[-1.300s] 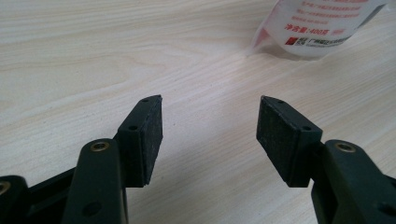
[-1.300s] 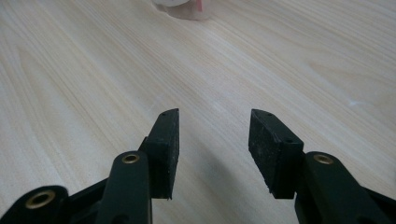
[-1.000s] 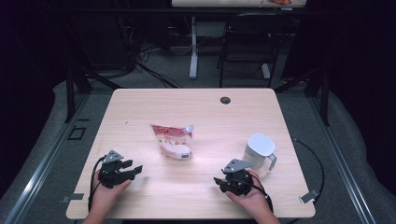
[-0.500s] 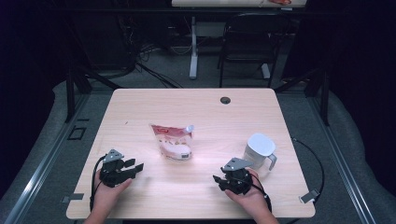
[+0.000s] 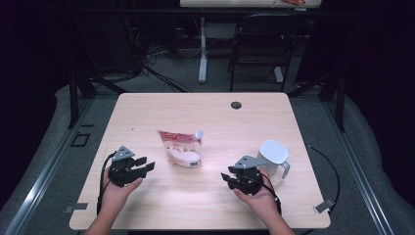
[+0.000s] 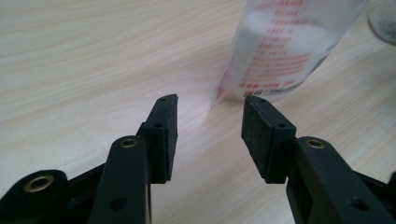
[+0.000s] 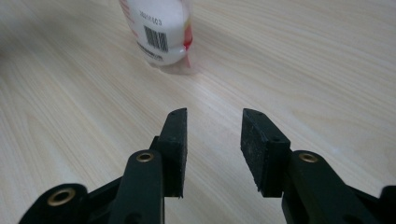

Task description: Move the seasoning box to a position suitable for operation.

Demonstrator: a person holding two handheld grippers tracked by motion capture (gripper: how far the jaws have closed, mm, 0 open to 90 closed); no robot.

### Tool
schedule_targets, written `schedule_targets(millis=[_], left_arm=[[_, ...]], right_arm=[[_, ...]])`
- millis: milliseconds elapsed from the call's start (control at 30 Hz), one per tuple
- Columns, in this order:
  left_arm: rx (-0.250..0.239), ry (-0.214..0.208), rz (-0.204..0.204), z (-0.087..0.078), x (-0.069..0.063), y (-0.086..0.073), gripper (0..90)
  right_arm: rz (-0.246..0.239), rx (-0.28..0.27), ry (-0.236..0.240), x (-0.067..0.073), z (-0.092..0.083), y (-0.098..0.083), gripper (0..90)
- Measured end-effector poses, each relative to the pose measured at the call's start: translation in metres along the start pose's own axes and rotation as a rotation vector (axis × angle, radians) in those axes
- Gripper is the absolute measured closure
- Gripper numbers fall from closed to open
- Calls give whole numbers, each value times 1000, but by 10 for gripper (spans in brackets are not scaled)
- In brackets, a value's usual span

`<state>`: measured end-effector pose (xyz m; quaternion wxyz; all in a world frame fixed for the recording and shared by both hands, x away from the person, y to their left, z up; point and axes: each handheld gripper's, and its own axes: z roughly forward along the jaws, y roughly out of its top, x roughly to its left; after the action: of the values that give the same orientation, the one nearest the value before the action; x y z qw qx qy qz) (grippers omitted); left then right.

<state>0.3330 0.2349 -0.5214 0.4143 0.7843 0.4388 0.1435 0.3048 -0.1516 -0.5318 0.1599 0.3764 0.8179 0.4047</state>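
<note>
The pouch lies flat near the middle of the light wooden table, its white spout cap toward the far right corner of the bag, with bare wood on every side of it: a wide strip toward the far edge, and open board between it and each gripper. The white pitcher stands near the right edge, just beside and behind the right gripper, so room is tight there, while the left gripper has free table all round and sits well in from the left edge. Both sets of jaws have just been closing, yet they stand partly apart with nothing between the pads. In the left gripper view the pads frame bare wood, and the pouch lies ahead and a little to the right, apart from them. In the right gripper view the barcoded end of the pouch lies ahead and to the left, well clear of the fingertips. A small dark grommet sits near the table's far edge. Beyond it are grey carpet, a dark chair, cables and a second desk's leg.
</note>
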Motion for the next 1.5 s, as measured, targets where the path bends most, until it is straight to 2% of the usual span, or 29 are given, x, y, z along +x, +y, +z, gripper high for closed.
schedule_targets(millis=[133,267,567,667,767,833,933,1000,1100,1133,1167,1233,1367,1500], left_arm=[[-6,10,33,2,-5,16,563],[-16,-2,36,5,-7,27,561],[-32,-28,49,7,-11,33,562],[-36,-41,59,5,-11,36,560],[-47,-37,56,5,-12,40,533],[-45,-46,53,5,-12,42,495],[-54,-68,43,6,-12,45,471],[-60,-83,52,7,-13,48,461],[-71,-83,72,8,-14,50,462],[-84,-67,74,9,-16,51,462],[-78,-91,79,9,-15,52,468],[-75,-107,93,10,-16,53,489],[-86,-93,132,11,-21,55,526],[-89,-83,141,11,-22,55,573]], right_arm=[[-23,-18,-4,2,0,11,623],[-26,-34,-1,0,3,19,626],[-33,-59,-22,-1,-2,25,636],[-30,-80,-17,-1,-6,28,632],[-8,-98,14,-4,-5,35,619],[4,-110,30,-3,-2,40,592],[-1,-100,49,-1,5,48,576],[-14,-93,54,1,11,53,563],[-14,-103,66,4,19,61,549],[-8,-107,71,5,22,63,547],[-2,-111,76,5,25,65,543],[0,-118,88,7,30,70,540],[-9,-135,84,11,38,75,549],[4,-137,86,12,42,76,609]])
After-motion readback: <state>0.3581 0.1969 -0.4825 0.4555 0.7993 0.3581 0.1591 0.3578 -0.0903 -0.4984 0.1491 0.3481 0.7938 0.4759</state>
